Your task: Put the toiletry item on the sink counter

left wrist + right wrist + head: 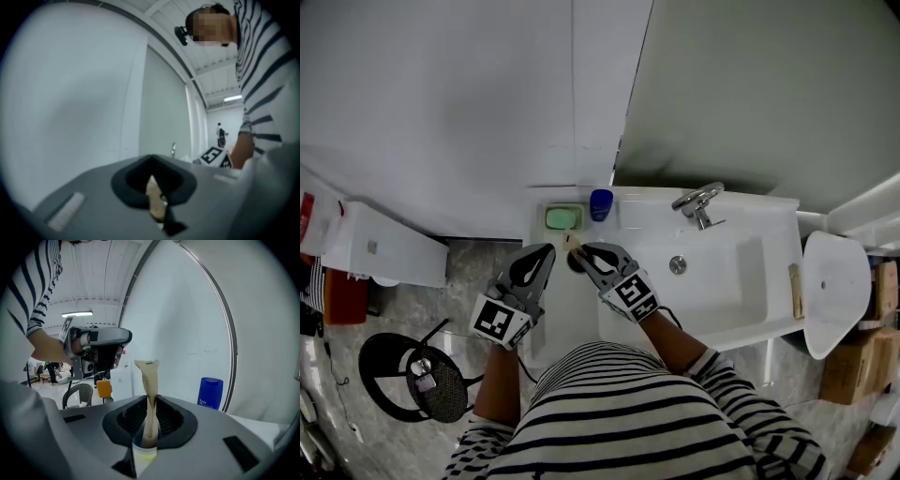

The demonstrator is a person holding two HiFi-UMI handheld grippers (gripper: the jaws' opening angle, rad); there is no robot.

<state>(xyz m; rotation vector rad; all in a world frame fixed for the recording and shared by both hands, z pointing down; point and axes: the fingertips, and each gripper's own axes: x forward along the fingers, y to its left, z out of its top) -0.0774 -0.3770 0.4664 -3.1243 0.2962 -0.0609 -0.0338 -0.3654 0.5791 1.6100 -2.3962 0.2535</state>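
Observation:
My right gripper [586, 255] is shut on a beige toiletry tube [574, 246] above the sink counter [572, 314], left of the basin. In the right gripper view the tube [151, 394] stands upright between the jaws of the right gripper [151, 414], crimped end up and a pale yellow end low in the hollow. My left gripper [546, 253] hovers close beside it to the left, shut. In the left gripper view a small beige scrap shows in the jaw hollow of the left gripper [152, 187]; what it is I cannot tell.
A blue bottle [601, 204] and a green soap dish [564, 217] stand at the counter's back. The white basin [722, 281] with its chrome faucet [698, 202] lies to the right. A toilet [836, 291] is at far right and a dark wire chair [422, 375] on the floor at left.

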